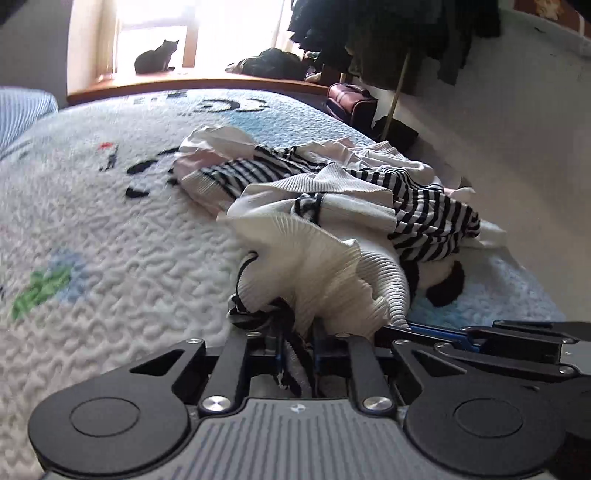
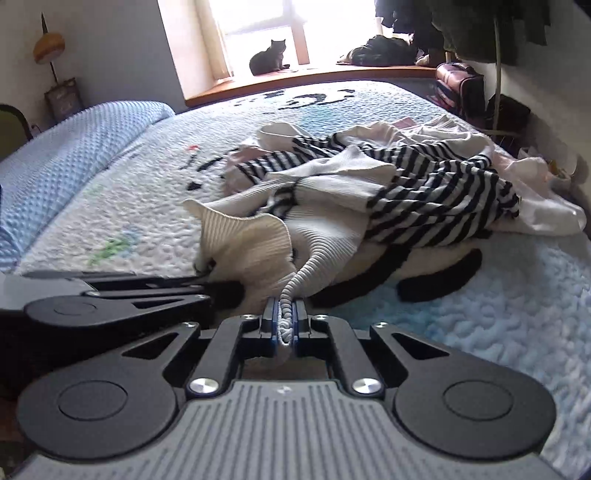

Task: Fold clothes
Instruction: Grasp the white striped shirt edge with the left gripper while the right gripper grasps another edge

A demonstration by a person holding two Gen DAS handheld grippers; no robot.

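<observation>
A crumpled white ribbed garment with black-and-white striped parts [image 1: 325, 258] [image 2: 332, 221] lies in a heap on the quilted bedspread [image 1: 110, 240] [image 2: 498, 314]. My left gripper [image 1: 297, 332] is shut on a bunched white and striped edge of it. My right gripper [image 2: 284, 317] is shut on a twisted ribbed strip of the same garment. The two grippers sit side by side, the right gripper [image 1: 480, 336] showing at the right of the left wrist view and the left gripper [image 2: 221, 290] at the left of the right wrist view. More pale clothes [image 2: 535, 192] lie under the heap.
A cat [image 1: 155, 59] [image 2: 267, 59] sits on the wooden window sill [image 1: 184, 83] beyond the bed. Dark clothes [image 1: 388, 33] hang at the upper right, above a maroon bag [image 1: 351, 101]. A blue dotted blanket [image 2: 81, 147] covers the bed's left side. The bed's right edge drops to the floor [image 1: 517, 166].
</observation>
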